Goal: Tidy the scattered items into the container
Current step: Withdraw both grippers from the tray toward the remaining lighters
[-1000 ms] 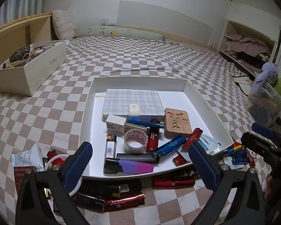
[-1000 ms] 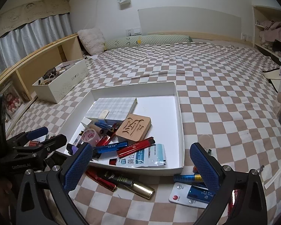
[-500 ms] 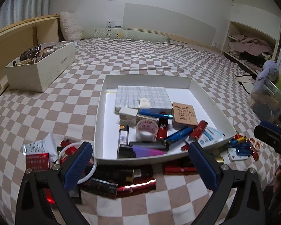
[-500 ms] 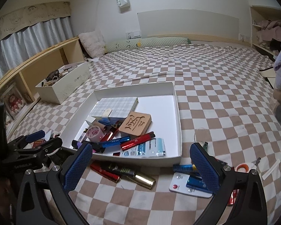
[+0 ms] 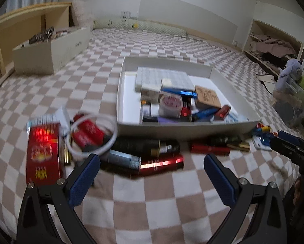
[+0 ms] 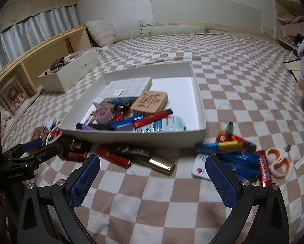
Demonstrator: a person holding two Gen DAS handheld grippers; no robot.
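Observation:
A shallow white tray point(image 5: 184, 131) point(image 6: 198, 99) on the checkered bed holds a checked box, a wooden block, a tape roll and several pens and lighters. Loose items lie along its near side: a red pack point(image 5: 43, 152), a white ring point(image 5: 93, 134), dark and red tubes point(image 5: 150, 156), a gold tube point(image 6: 162, 164), blue packets point(image 6: 239, 160) and orange scissors point(image 6: 278, 162). My left gripper point(image 5: 152, 174) is open and empty, low over the bed just short of the tubes. My right gripper point(image 6: 152, 174) is open and empty, short of the gold tube.
A cream box point(image 5: 50, 48) point(image 6: 70, 75) of odds and ends stands at the left beside a wooden shelf unit point(image 6: 40, 61). A clear bin point(image 5: 290, 105) sits off the bed's right edge. Bare checkered bedding lies under both grippers.
Both grippers have pulled back toward the near edge of the bed and dropped lower; the tray now sits farther ahead. Both stay open and empty.

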